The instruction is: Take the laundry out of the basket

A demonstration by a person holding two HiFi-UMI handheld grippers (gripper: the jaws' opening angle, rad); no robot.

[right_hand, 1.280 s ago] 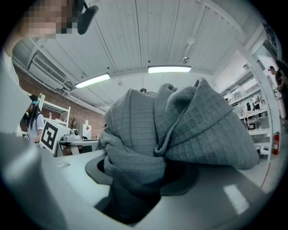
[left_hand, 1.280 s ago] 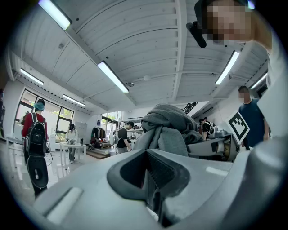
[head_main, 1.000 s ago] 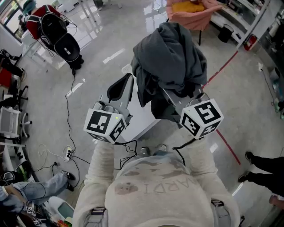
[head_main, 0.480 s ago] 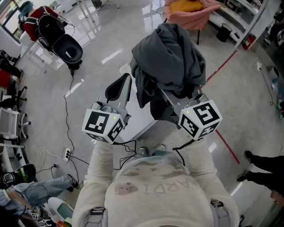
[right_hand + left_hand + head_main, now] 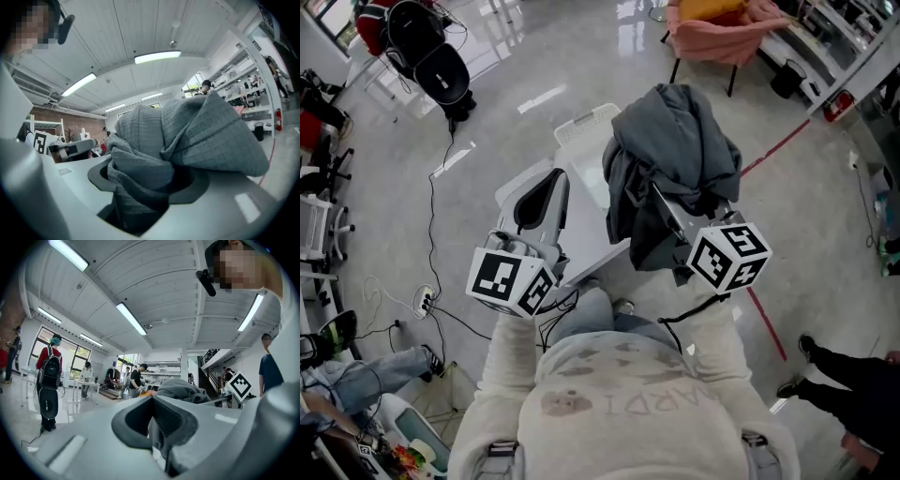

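Note:
A dark grey garment (image 5: 675, 150) hangs bunched in the air in front of me, with my right gripper (image 5: 664, 204) shut on it. In the right gripper view the cloth (image 5: 187, 136) fills the jaws and hides the fingertips. My left gripper (image 5: 540, 190) is held to the left of the garment, apart from it, jaws shut with nothing seen between them. The left gripper view shows the garment (image 5: 180, 390) off to the right, beyond the jaws (image 5: 152, 425). A white slotted laundry basket (image 5: 586, 124) shows beyond both grippers; its inside is hidden.
A white flat surface (image 5: 595, 234) lies under the grippers. A pink chair (image 5: 722, 28) stands behind, a black seat (image 5: 427, 61) at far left. Cables (image 5: 441, 234) and a red line (image 5: 773, 150) run over the glossy floor. Someone's shoes (image 5: 802, 352) show at right.
The garment and my right gripper now sit further right in the view. The white basket's rim has come into sight beyond them. Both grippers keep the same hold.

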